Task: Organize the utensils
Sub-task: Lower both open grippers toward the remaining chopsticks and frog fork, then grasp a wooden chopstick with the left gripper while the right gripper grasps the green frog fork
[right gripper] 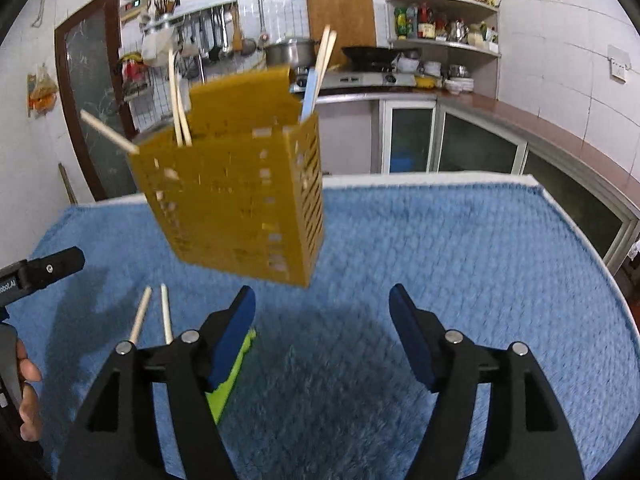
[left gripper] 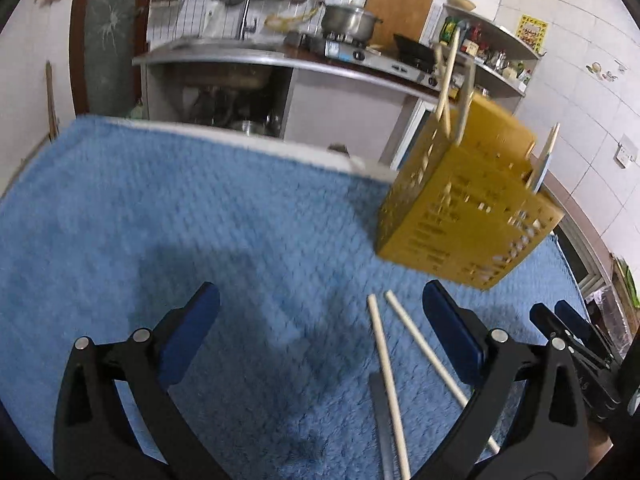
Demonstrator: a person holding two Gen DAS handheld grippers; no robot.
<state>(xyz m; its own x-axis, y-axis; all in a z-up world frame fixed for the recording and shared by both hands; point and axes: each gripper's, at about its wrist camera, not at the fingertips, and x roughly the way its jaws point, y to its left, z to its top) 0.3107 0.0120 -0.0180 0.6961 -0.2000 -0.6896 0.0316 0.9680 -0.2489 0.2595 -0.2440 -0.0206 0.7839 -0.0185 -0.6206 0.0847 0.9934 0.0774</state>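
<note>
A yellow perforated utensil holder (left gripper: 460, 208) (right gripper: 240, 200) stands on the blue towel (left gripper: 160, 200) (right gripper: 460, 240), with several chopsticks (left gripper: 448, 80) (right gripper: 178, 100) and a pale blue handle (right gripper: 308, 92) sticking out of it. Two loose chopsticks (left gripper: 386, 372) (right gripper: 140, 316) lie on the towel in front of the holder, beside a grey flat strip (left gripper: 382, 420). My left gripper (left gripper: 320, 296) is open above the towel, with the loose chopsticks by its right finger. My right gripper (right gripper: 322, 296) is open and empty. A green utensil (right gripper: 232, 376) lies under its left finger.
Beyond the table's far edge runs a kitchen counter with a sink, a stove (left gripper: 360, 54) and a pot (left gripper: 348, 20) (right gripper: 290, 50). A shelf of bottles (right gripper: 440, 24) and glass-front cabinets (right gripper: 480, 148) are at the right. A hand (right gripper: 28, 372) shows at the left edge of the right wrist view.
</note>
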